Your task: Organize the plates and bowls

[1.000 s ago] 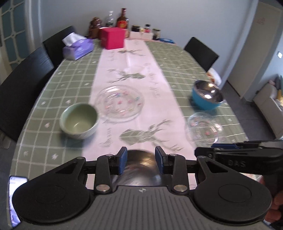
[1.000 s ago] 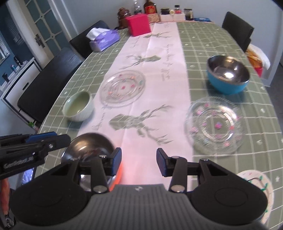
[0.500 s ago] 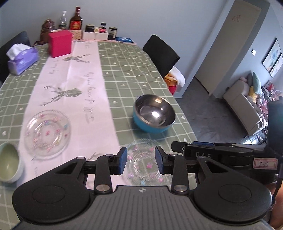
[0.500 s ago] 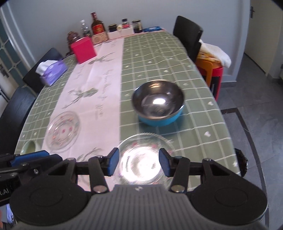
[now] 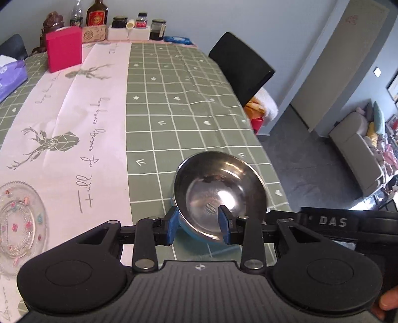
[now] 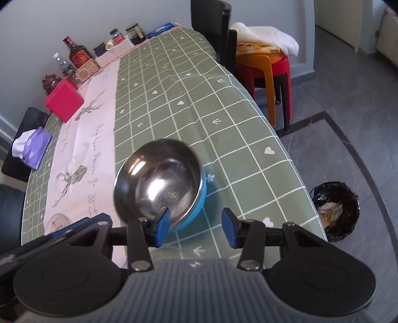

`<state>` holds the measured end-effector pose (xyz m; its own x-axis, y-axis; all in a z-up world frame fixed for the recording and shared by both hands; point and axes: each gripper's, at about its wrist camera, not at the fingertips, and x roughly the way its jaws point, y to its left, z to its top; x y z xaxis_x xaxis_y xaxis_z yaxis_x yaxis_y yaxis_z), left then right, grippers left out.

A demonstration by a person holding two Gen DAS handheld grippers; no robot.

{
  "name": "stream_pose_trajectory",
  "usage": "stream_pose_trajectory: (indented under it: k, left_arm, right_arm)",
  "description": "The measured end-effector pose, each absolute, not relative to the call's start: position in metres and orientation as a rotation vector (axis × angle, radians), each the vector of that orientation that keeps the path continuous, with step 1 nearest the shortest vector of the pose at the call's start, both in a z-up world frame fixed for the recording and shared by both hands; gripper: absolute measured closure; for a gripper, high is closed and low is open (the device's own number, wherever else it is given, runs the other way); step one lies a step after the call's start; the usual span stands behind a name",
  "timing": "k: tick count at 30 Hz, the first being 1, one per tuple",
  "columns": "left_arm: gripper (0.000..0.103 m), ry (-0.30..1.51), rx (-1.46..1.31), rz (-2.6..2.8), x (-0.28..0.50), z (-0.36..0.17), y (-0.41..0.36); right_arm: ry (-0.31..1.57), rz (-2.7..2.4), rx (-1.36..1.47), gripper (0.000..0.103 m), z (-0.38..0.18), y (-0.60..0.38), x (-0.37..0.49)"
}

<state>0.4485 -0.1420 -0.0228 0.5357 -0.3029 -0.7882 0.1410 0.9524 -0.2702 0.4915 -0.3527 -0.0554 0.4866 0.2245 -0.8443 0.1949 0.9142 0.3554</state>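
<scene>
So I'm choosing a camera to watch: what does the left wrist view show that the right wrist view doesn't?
Only the left wrist view shows the glass plate clearly, plus a sofa. Only the right wrist view shows the trash bin and stacked stools. Both show the steel bowl with the blue outside, the pink box and bottles at the far end.

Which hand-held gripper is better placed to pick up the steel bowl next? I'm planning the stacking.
Probably the left hand-held gripper: its open jaws straddle the near rim of the steel bowl. The right hand-held gripper, jaws closing, has the bowl off to one side, behind one finger only.
</scene>
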Motion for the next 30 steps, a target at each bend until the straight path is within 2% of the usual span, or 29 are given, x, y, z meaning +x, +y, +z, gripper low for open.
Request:
stream_pose_trajectory:
  k: [7,9,14,15,23,30]
  left_arm:
    - [0.064,1.004,-0.19,-0.201,0.483,-0.05,-0.144]
    - [0.074,1.014,-0.179,-0.186,0.489,-0.057,-0.145]
    - [0.089,1.024,-0.168,-0.179,0.494,-0.065,-0.145]
    - [0.094,1.026,-0.161,-0.183,0.494,-0.066,-0.145]
    - [0.095,1.021,-0.128,-0.182,0.487,-0.057,-0.148]
    - [0.095,1.008,-0.126,-0.173,0.464,-0.024,-0.137]
  right_arm:
    - [1.113,0.021,0.467,0.07,-0.079,-0.357,0.525]
    - [1.126,0.025,0.47,0.075,-0.085,-0.356,0.531]
    - [1.141,0.028,0.462,0.085,-0.095,-0.353,0.539]
    - [1.144,0.027,0.458,0.091,-0.096,-0.352,0.539]
    - [1.143,0.006,0.435,0.095,-0.089,-0.347,0.535]
    - [1.114,0.028,0.401,0.096,-0.057,-0.336,0.513]
